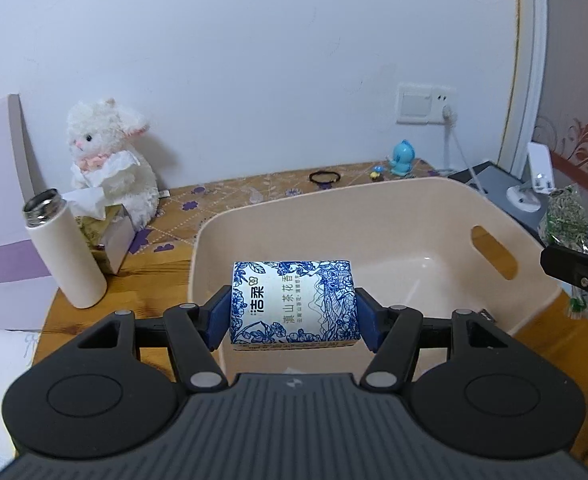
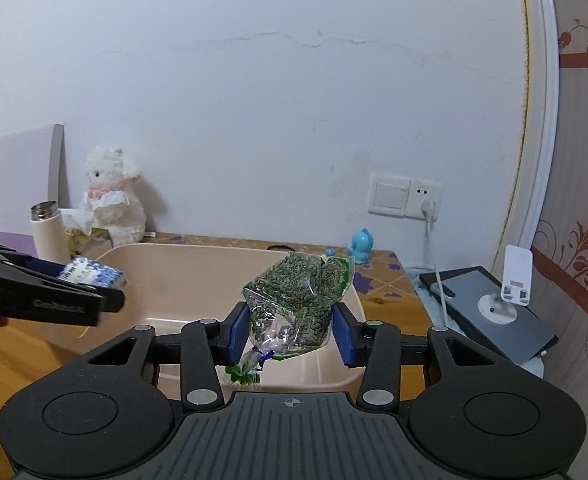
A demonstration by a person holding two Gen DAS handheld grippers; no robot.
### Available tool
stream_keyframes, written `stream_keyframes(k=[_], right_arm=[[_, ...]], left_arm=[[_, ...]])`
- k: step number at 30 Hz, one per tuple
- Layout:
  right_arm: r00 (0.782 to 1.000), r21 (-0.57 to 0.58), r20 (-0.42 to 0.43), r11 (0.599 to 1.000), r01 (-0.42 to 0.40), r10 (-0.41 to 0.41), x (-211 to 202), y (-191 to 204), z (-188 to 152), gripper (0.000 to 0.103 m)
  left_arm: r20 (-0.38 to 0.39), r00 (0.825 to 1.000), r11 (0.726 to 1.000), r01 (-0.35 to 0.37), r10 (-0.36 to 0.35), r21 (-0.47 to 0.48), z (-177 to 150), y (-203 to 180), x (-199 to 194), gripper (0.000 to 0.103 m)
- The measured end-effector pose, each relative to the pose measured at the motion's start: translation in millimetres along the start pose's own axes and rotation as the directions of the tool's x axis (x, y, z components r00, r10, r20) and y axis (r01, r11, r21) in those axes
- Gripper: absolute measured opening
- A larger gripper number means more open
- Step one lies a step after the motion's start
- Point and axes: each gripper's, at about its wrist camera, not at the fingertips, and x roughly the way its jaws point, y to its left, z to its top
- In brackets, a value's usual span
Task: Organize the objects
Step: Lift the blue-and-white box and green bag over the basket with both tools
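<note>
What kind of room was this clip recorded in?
Probably a bedroom or living corner at home: a plush toy and tissue box on a wooden side table, plus a wall socket.

- Left wrist view: tub (image 1: pixel 433 216) at centre on the table (image 1: pixel 74 320).
- Tissue pack (image 1: pixel 294 304) in the lower centre, between the left gripper's (image 1: pixel 294 316) pads, above the tub's near rim.
- Flask (image 1: pixel 64 248) upright at left; tissue box (image 1: pixel 106 236) just behind it, plush toy (image 1: pixel 110 160) behind that, against the wall.
- Hair band (image 1: pixel 324 177) and small figurine (image 1: pixel 401 158) behind the tub.
- Right wrist view: bag (image 2: pixel 297 304) at centre in the right gripper (image 2: pixel 292 332), over the tub.
- Phone stand (image 2: pixel 501 292) at right, on a flat device (image 2: pixel 525 332).
</note>
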Motion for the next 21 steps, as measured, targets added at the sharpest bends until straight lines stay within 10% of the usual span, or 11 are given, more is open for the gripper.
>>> stream_keyframes(k=[15,21], right_arm=[[0.989,-0.046,-0.144,0.999,0.009,-0.015,61.7,14.3,-12.6,0.042],[0.988,-0.052,-0.150,0.998,0.020,-0.028,59.1,13.8,-14.5,0.063]], left_arm=[[-0.150,0.989,0.998,0.004,0.005,0.064,-10.7,-23.9,62.0,0.065],[-0.148,0.989,0.998,0.011,-0.002,0.061,-10.1,-25.0,52.8,0.073]])
